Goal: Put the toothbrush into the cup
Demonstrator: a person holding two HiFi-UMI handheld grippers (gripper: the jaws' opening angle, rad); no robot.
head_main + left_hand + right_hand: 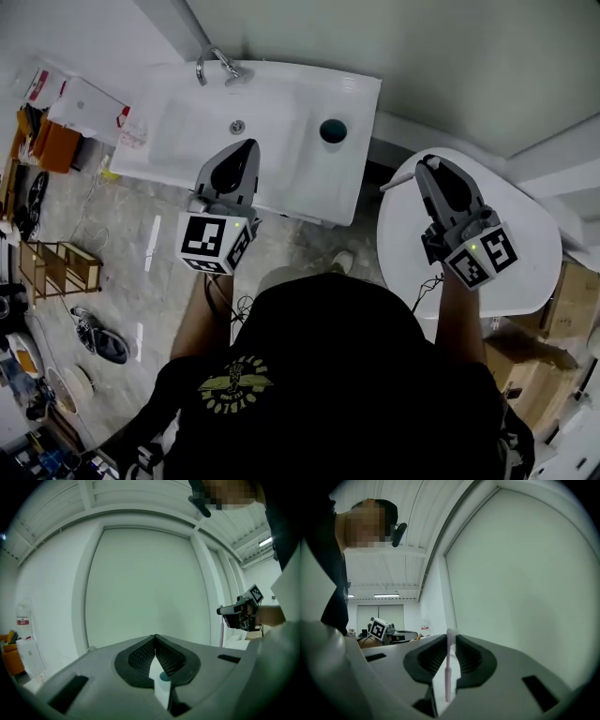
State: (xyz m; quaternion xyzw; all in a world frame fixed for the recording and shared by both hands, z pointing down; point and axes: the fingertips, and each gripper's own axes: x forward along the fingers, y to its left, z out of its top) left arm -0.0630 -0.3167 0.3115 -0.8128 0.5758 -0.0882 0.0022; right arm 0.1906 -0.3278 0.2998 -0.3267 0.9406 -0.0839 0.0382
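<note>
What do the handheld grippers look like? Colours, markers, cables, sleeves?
The left gripper and right gripper are grey shells with black ribbed pads. Each carries a cube of black-and-white square markers; black cables trail below. The person's T-shirt is black with yellow print.

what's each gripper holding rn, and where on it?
The right gripper pinches the toothbrush near one end, at the jaw tips; the rest sticks out free. The left gripper is shut on nothing.
</note>
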